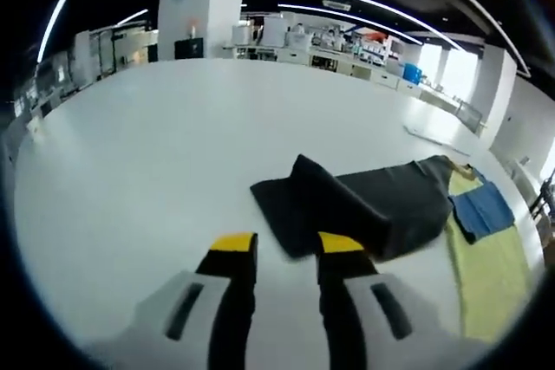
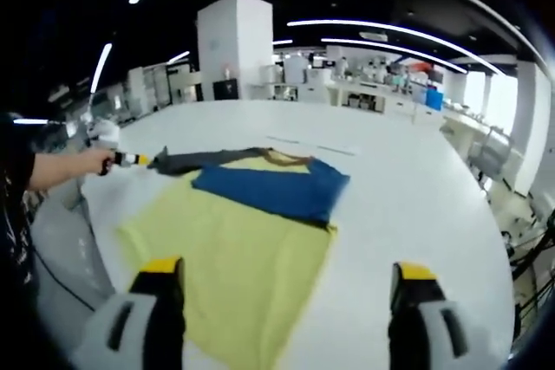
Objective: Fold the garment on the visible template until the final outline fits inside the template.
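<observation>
No legible text, distant signage blurred

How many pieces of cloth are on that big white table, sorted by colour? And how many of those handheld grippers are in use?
Black cloth: 1
Blue cloth: 1
Yellow cloth: 1
Grippers: 2, the left gripper and the right gripper
Total: 5 things, 3 cloths and 2 grippers, on or over the white table.

A lab hall: benches [image 2: 364, 93], white pillar [image 2: 230, 45], strip lights [image 2: 381, 28] overhead
</observation>
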